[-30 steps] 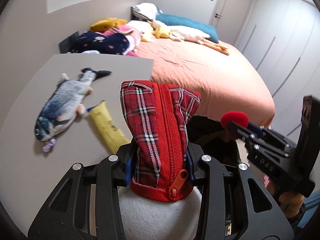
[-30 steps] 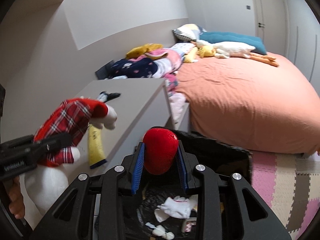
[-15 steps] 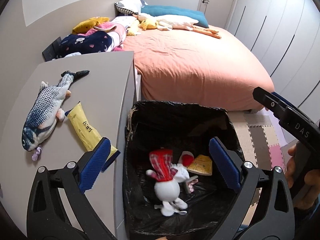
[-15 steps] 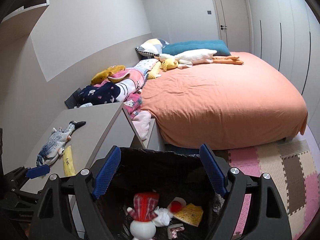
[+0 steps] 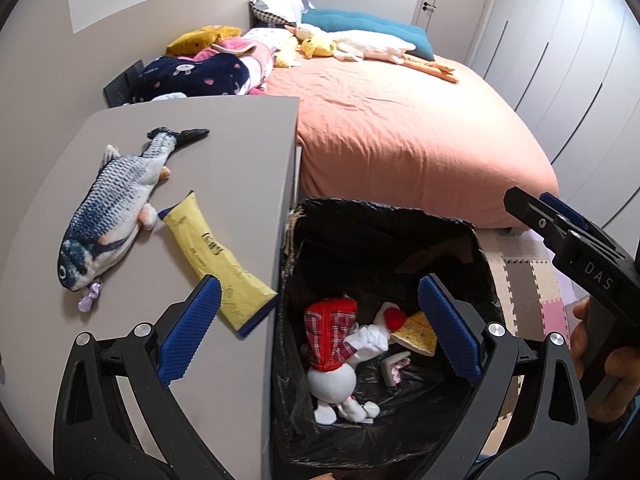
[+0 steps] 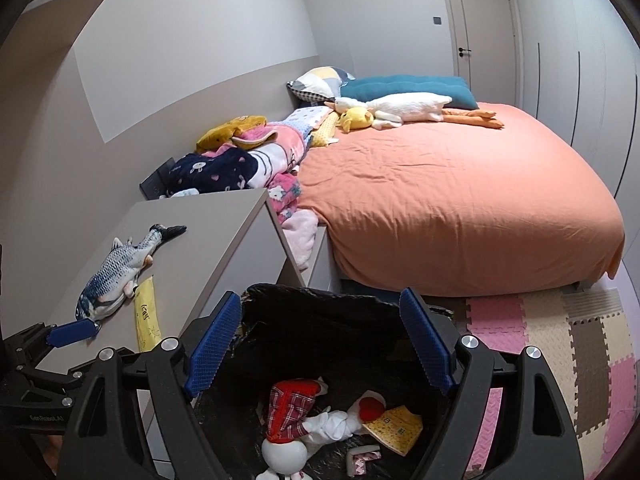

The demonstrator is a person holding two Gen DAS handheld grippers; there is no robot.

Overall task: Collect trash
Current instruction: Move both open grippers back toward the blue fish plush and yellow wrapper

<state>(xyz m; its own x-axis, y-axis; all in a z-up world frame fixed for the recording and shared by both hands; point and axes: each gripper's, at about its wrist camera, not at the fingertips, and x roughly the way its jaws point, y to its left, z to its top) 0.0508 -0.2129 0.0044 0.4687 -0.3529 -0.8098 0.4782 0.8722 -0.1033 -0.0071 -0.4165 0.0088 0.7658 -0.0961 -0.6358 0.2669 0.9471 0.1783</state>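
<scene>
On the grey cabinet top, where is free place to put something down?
The cabinet top is bare between the fish toy and its edge toward the bed. It is crowded nearer, around the yellow packet, and inside the trash bin.

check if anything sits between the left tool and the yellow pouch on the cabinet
Nothing visible does. The left tool hangs open and empty above the cabinet edge and the bin, with the yellow pouch lying flat just ahead of its left finger. The fish toy lies beside the pouch, farther from the tool.
</scene>
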